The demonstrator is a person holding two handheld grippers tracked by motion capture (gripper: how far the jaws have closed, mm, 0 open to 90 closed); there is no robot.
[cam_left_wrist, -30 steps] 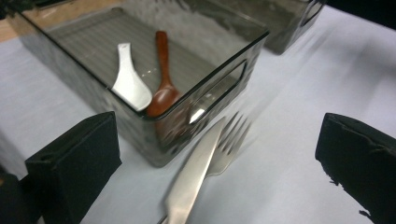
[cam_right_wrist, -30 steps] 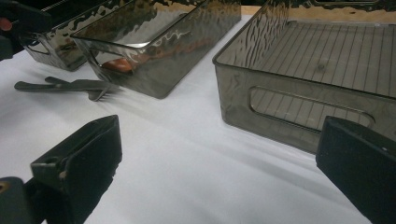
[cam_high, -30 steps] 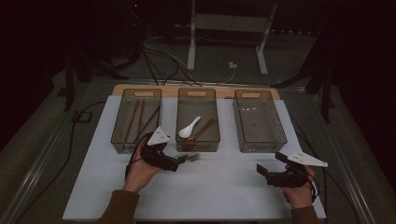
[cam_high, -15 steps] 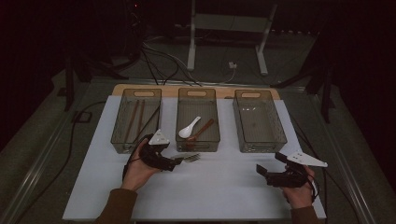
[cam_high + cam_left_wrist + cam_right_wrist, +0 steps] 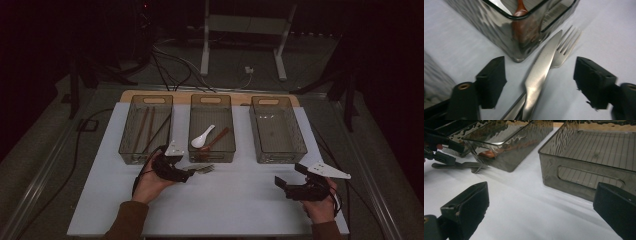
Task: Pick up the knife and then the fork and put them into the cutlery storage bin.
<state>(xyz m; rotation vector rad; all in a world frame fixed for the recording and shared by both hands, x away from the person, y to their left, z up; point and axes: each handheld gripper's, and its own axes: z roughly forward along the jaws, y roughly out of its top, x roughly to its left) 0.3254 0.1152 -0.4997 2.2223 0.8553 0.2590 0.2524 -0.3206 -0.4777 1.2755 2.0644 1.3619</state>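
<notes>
**Left gripper closing in on a knife and fork stacked together**

The left gripper (image 5: 540,82) sits low on the table with its jaws partway open, and they've just been closing. A knife (image 5: 541,72) and a fork (image 5: 565,51) lie between the pads, but there's clear space on both sides, so nothing is gripped yet. The right gripper (image 5: 541,212) is parked over bare table with its jaws spread wide and empty.

Both pieces lie on the white table (image 5: 240,200), just beside the near corner of the middle bin (image 5: 212,127), knife resting across the fork's handle.

Handling guess: polished steel, so stiff and not fragile, but slick and thin, lying flat on a smooth top. Pads could easily skate off, or pinch 1 piece and shove the other. I'd go for the overlapped handles, square across the narrow part, not the blade or tines.

Further out, that middle bin holds a white spoon (image 5: 202,136) and a brown spoon (image 5: 216,140). The left bin (image 5: 146,127) has chopsticks (image 5: 145,127), and the right bin (image 5: 277,130) looks empty.
</notes>
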